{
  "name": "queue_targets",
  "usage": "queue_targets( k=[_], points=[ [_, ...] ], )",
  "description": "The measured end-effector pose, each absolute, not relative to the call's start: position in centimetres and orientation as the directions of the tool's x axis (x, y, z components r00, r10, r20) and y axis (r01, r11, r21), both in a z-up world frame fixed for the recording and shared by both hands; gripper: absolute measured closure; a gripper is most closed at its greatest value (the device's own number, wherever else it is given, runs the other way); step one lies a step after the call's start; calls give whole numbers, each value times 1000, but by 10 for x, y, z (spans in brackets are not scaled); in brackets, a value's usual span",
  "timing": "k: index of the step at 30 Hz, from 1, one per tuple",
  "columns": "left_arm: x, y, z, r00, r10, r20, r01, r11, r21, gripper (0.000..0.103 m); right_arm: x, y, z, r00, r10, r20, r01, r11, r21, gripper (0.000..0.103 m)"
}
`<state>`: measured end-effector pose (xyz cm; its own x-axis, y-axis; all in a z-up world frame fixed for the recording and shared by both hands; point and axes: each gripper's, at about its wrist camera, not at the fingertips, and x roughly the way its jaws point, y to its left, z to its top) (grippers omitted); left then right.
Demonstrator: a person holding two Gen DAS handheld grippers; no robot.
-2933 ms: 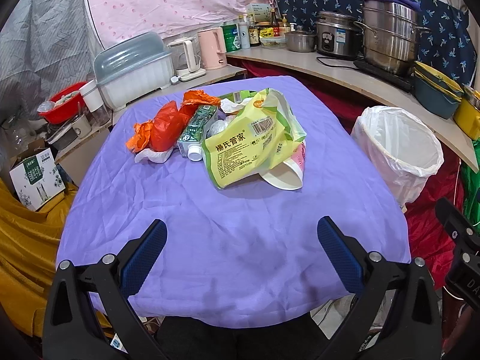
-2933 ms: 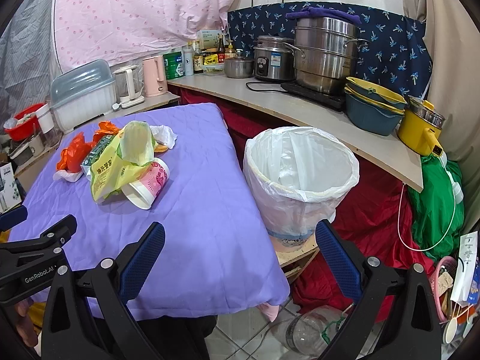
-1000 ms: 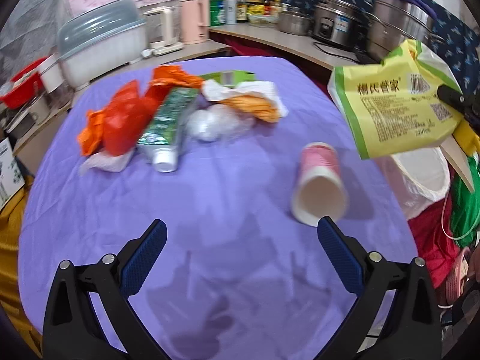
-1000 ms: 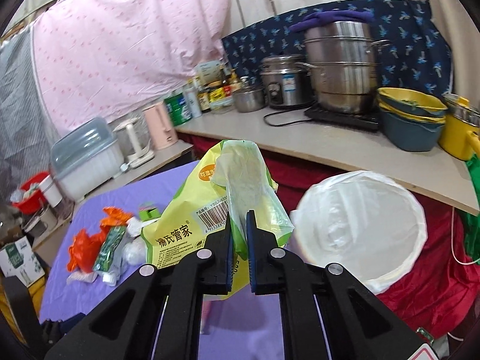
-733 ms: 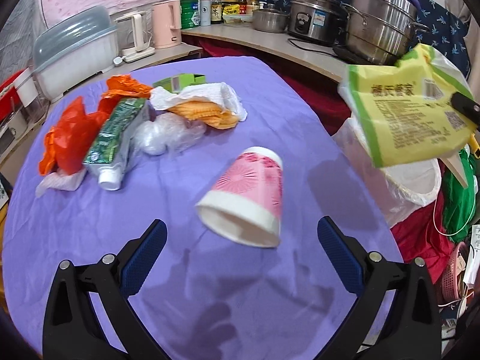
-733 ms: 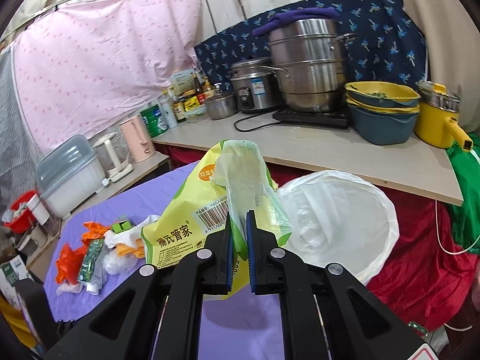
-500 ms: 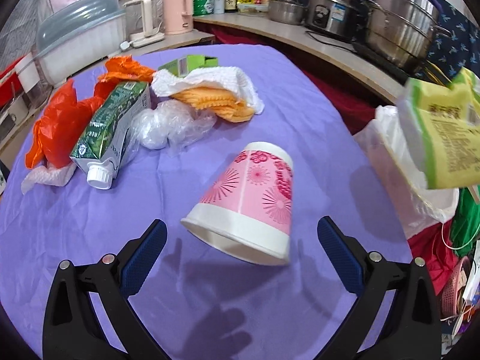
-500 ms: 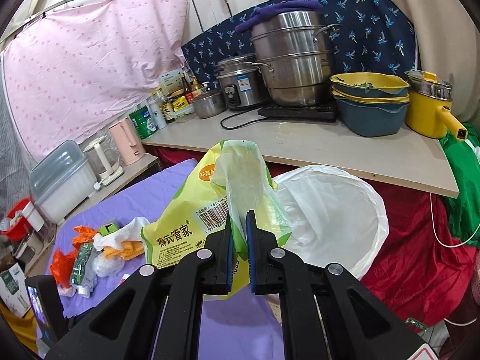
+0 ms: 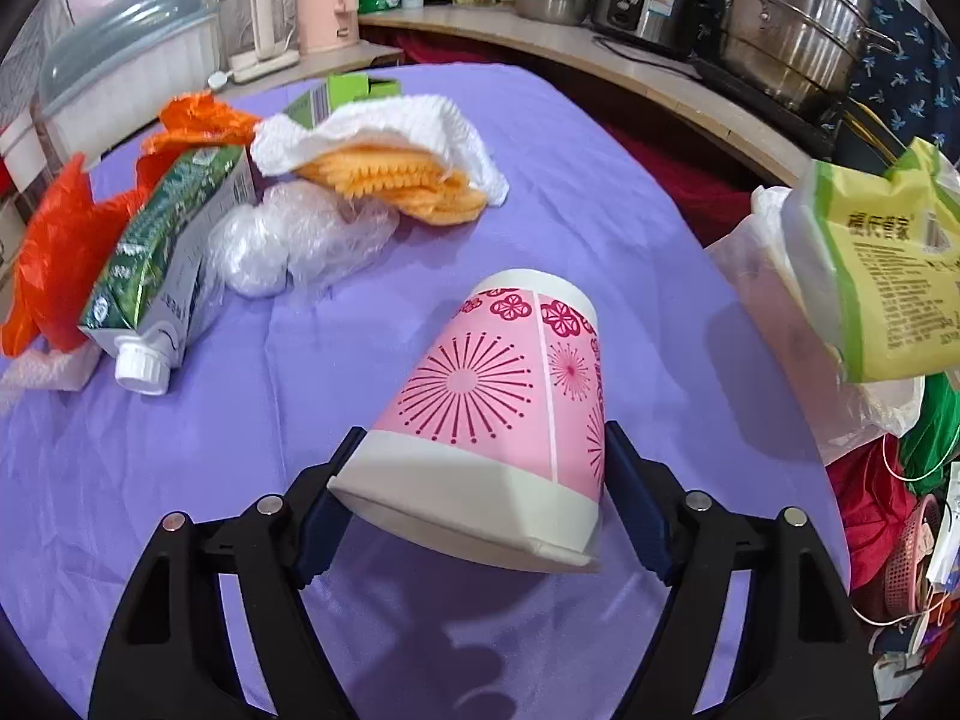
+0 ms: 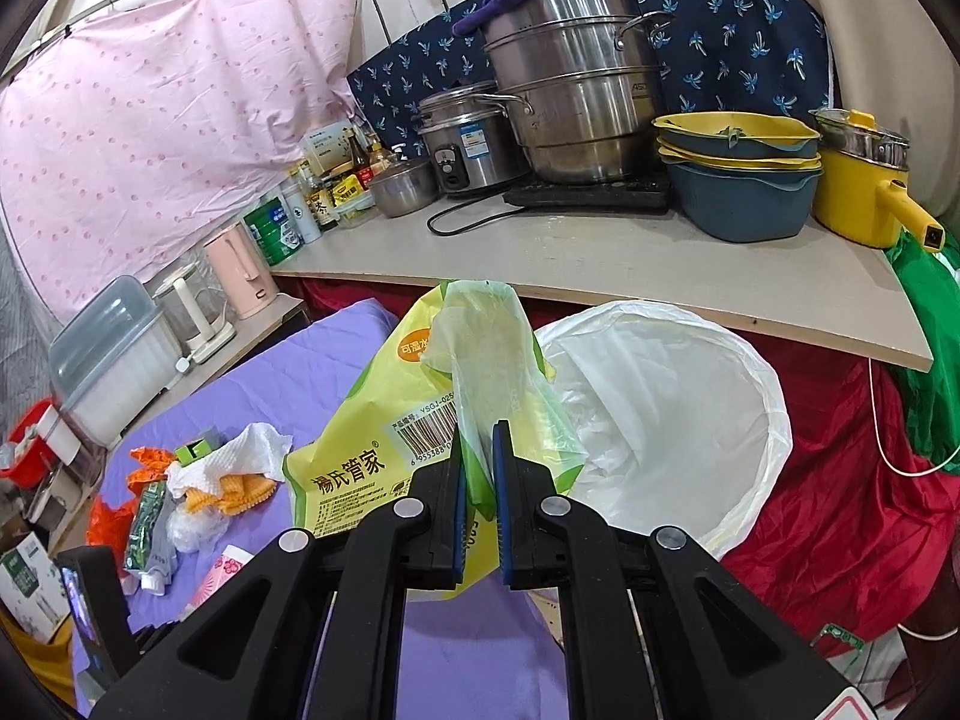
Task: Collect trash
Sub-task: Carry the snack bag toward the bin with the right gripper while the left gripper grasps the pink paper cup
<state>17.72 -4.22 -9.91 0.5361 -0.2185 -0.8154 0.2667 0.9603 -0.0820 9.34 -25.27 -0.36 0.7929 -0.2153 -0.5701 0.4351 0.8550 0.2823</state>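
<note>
A pink-and-white paper cup (image 9: 492,396) lies on its side on the purple tablecloth (image 9: 180,510). My left gripper (image 9: 483,438) straddles its wide end; the jaws are closing and both blue pads touch the cup, whose rim looks flattened. My right gripper (image 10: 477,438) is shut on the top fold of a yellow-green plastic bag (image 10: 360,456), which hangs in the air beside the white-lined bin (image 10: 660,420). The left wrist view shows that bag (image 9: 888,288) over the bin liner (image 9: 774,312). A green carton (image 9: 162,258), orange plastic (image 9: 54,264), clear wrap (image 9: 288,240) and a paper towel (image 9: 390,138) lie farther back.
A counter (image 10: 600,264) behind the bin carries steel pots (image 10: 570,90), a rice cooker (image 10: 462,144), stacked bowls (image 10: 738,180) and a yellow pot (image 10: 858,192). A pink kettle (image 9: 321,6) and a lidded dish box (image 9: 120,60) stand past the table's far edge.
My left gripper came forward and down to the cup and its jaws narrowed onto it. The right gripper carried the yellow-green bag nearer the bin.
</note>
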Motion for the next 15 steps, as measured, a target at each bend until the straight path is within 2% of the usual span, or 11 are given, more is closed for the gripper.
queue_targets(
  k=[6, 15],
  points=[
    [166, -55, -78, 567, -238, -788, 305, 950, -68, 31, 94, -260, 0, 793, -233, -563, 448, 849, 280, 96],
    [164, -107, -35, 587, -340, -735, 412, 907, -90, 31, 81, -301, 4, 766, -330, -551, 531, 809, 253, 96]
  ],
)
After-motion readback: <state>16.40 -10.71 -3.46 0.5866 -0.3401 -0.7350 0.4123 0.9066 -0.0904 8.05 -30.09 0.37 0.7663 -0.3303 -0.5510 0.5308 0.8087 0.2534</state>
